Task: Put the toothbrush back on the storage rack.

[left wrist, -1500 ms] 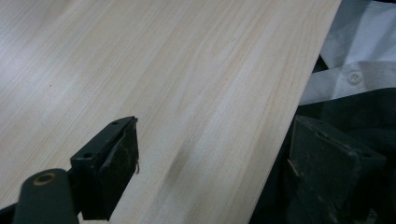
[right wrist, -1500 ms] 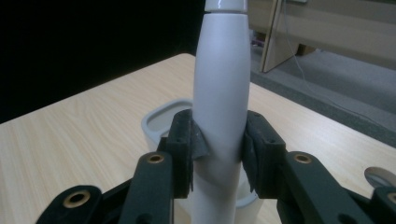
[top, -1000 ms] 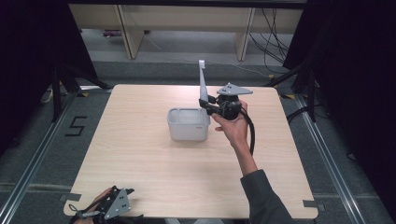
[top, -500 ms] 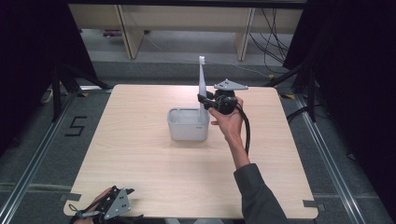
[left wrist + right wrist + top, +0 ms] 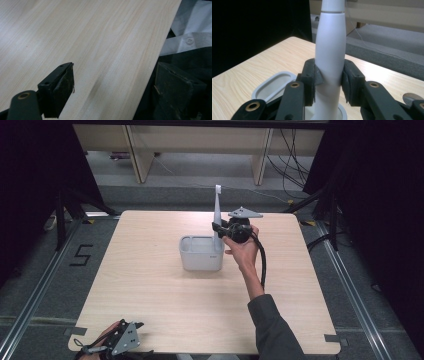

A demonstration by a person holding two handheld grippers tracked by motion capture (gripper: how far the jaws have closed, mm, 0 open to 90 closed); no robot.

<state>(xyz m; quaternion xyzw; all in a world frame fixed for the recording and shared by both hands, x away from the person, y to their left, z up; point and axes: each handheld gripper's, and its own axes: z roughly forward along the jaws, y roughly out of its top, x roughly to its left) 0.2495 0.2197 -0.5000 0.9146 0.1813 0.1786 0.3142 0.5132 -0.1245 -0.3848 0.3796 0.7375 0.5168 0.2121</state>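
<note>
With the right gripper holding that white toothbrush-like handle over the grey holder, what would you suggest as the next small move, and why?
Probably lower it a little further before letting go. The right gripper is shut on the white handle, which stands upright with its lower end at a round opening of the grey holder; whether it has bottomed out cannot be seen.

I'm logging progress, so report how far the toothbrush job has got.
Done: the right gripper is shut on the white toothbrush, held upright. In hand: its lower end is in or just over the grey holder; which, I cannot tell. Left: letting go. The left gripper is open at the table edge.
</note>
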